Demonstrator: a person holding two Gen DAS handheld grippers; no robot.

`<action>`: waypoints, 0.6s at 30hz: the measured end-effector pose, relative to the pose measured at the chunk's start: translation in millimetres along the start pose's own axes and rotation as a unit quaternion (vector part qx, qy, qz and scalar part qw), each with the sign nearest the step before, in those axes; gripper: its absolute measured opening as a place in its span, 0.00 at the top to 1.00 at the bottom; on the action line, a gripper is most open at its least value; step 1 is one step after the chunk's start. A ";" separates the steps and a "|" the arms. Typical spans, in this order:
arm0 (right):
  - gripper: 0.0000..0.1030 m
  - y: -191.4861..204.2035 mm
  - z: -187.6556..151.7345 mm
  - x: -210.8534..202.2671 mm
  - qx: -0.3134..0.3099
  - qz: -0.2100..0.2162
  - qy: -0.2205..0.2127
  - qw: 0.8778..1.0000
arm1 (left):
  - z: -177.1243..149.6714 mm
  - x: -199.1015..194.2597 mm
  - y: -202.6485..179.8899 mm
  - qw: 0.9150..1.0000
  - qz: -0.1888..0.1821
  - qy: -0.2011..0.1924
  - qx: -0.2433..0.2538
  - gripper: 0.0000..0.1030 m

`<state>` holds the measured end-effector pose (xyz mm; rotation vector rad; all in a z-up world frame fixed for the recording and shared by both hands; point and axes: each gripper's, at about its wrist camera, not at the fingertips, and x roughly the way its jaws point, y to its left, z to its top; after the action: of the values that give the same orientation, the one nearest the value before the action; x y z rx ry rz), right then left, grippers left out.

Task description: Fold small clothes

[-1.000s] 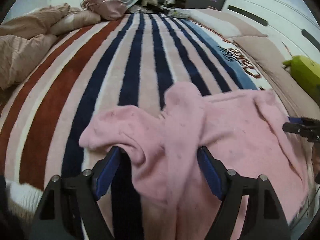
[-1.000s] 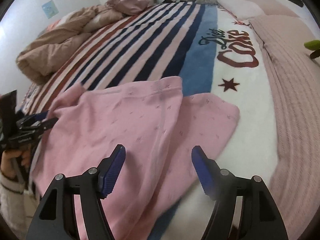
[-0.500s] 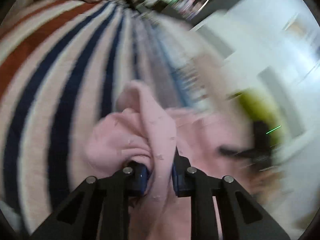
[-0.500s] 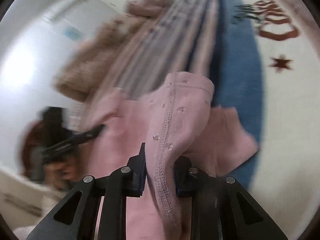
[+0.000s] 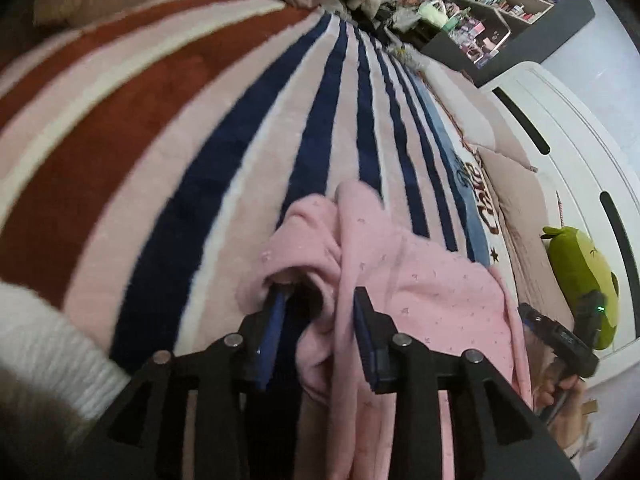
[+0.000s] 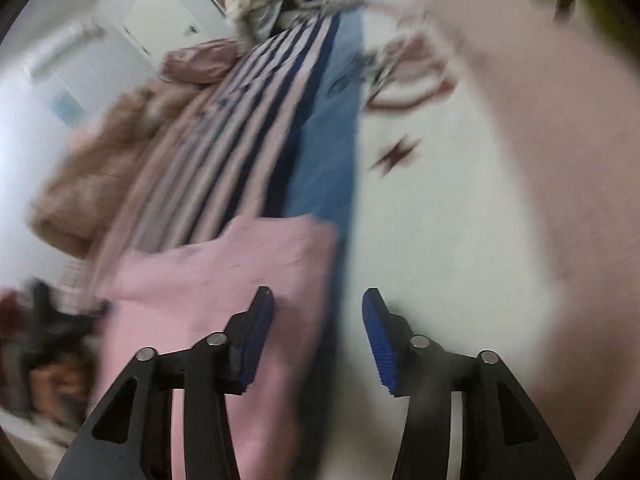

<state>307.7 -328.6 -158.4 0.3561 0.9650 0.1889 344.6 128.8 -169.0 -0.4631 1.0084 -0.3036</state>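
A small pink garment (image 5: 400,280) lies bunched on the striped blanket (image 5: 200,140) of a bed. In the left wrist view my left gripper (image 5: 318,300) is partly open, with a fold of the pink cloth hanging loose between its blue pads. In the right wrist view, which is blurred, the garment (image 6: 224,280) lies flat with a straight right edge. My right gripper (image 6: 318,304) is open and empty above that edge. The right gripper also shows in the left wrist view (image 5: 560,336), held in a hand.
A green plush toy (image 5: 580,276) lies by the white headboard (image 5: 580,140) at the right. Beige pillows (image 5: 516,200) line that side. Crumpled brown bedding (image 6: 100,160) lies at the far left. Cluttered shelves (image 5: 500,4) stand beyond the bed.
Both grippers were shut on pink cloth half a second ago; both have opened. The right one has let go and the garment now lies flatter, folded over.
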 end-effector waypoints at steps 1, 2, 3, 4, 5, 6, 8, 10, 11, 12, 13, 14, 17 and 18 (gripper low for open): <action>0.59 7.4 0.1 -7.4 -0.016 0.015 -0.006 1.000 | 1.4 -2.1 -4.6 1.000 -0.008 -0.005 0.007 0.61; 0.59 15.6 0.0 -12.8 -0.020 0.037 -0.005 0.999 | -0.4 -6.2 -12.2 1.000 -0.018 -0.008 0.020 0.50; 0.55 25.6 -2.2 -17.5 -0.023 0.068 -0.001 0.997 | -2.9 -7.9 -17.3 0.999 -0.019 -0.009 0.034 0.47; 0.40 33.8 -5.1 -19.0 -0.026 0.085 0.005 0.996 | -1.6 -6.9 -26.4 0.999 -0.014 -0.007 0.048 0.46; 0.32 46.0 -8.7 -18.9 -0.035 0.101 0.015 0.994 | -4.4 -3.9 -30.8 0.998 -0.007 -0.001 0.063 0.46; 0.25 59.4 -14.3 -16.3 -0.054 0.100 0.027 0.993 | -8.0 -0.5 -35.8 0.997 0.001 0.004 0.075 0.46; 0.26 76.1 -28.0 -5.6 -0.097 0.051 0.055 0.992 | -16.1 5.1 -37.3 0.996 0.026 0.009 0.086 0.46; 0.31 80.1 -40.1 0.6 -0.130 -0.019 0.063 0.989 | -18.5 13.0 -30.4 0.995 0.051 0.014 0.083 0.50; 0.33 73.5 -43.2 -1.2 -0.135 -0.049 0.057 0.988 | -20.9 13.6 -23.7 0.995 0.060 0.015 0.077 0.54; 0.34 63.3 -43.4 -3.2 -0.128 -0.075 0.051 0.988 | -27.0 10.0 -15.5 0.995 0.063 0.015 0.071 0.56; 0.34 51.9 -42.0 -6.5 -0.113 -0.094 0.042 0.988 | -29.3 8.3 -8.7 0.996 0.063 0.013 0.065 0.57; 0.34 38.1 -42.0 -13.2 -0.093 -0.098 0.033 0.990 | -30.9 7.0 -3.3 0.997 0.055 0.012 0.058 0.57; 0.53 13.3 -41.8 -19.4 -0.076 -0.135 0.035 0.987 | -30.6 1.4 1.4 0.998 0.048 0.004 0.048 0.55; 0.58 8.0 -41.2 -20.3 -0.074 -0.143 0.037 0.986 | -28.7 -0.3 -1.8 0.998 0.048 -0.005 0.048 0.53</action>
<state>262.2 -318.8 -161.1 0.0720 1.0564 0.0115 319.6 120.7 -180.8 -0.3271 0.9988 -0.2626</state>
